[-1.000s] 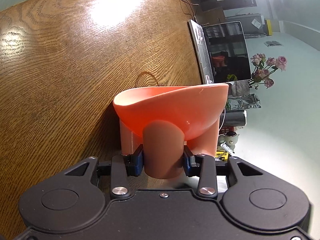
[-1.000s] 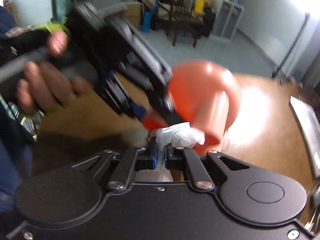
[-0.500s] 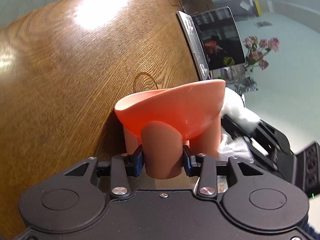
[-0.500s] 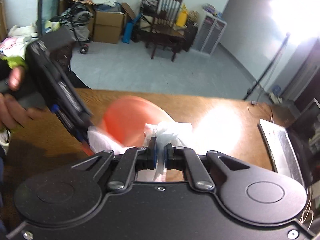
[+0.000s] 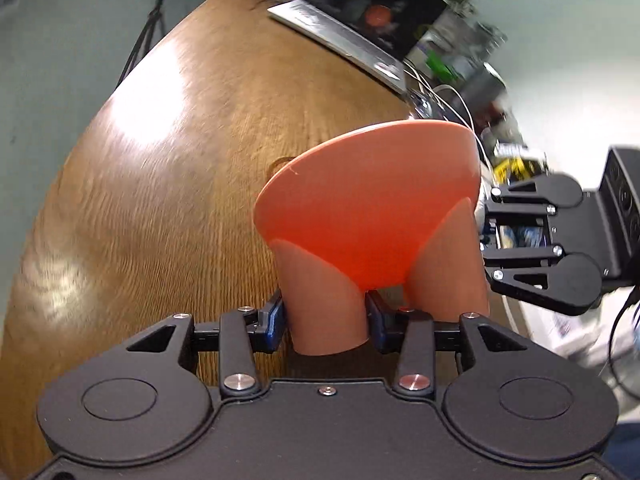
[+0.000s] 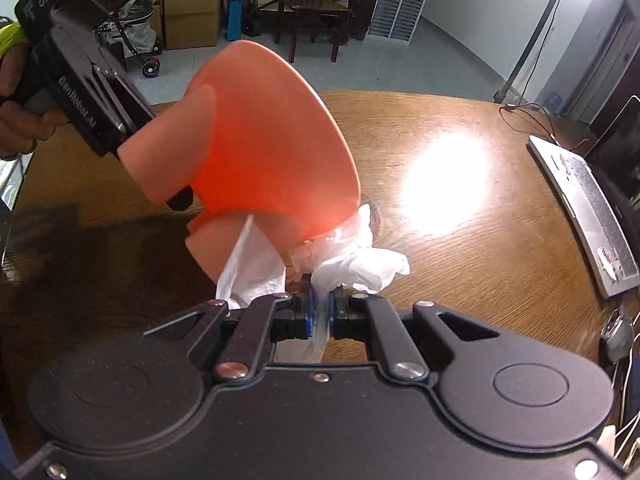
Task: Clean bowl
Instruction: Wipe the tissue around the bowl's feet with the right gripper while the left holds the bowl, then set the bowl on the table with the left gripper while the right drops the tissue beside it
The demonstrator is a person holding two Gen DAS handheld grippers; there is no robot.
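An orange bowl [image 5: 372, 204] with thick cylindrical legs is held in the air above the wooden table [image 5: 168, 152]. My left gripper [image 5: 326, 322] is shut on one leg of it. In the right wrist view the bowl [image 6: 276, 148] is tilted on its side, its underside toward the camera. My right gripper [image 6: 320, 314] is shut on a crumpled white tissue [image 6: 356, 256] that touches the bowl's lower rim. The right gripper [image 5: 486, 220] shows at the bowl's right side in the left wrist view. The bowl's inside is hidden.
An open laptop [image 6: 588, 208] lies at the table's right edge with cables [image 6: 532, 112] beside it. A person's hand [image 6: 16, 92] holds the left gripper's handle. Across the room stand a chair [image 6: 312, 4], cardboard boxes [image 6: 192, 16] and a drawer unit [image 6: 396, 0].
The left gripper has turned and lifted the bowl onto its side. The right gripper with the tissue has come to the bowl's lower rim.
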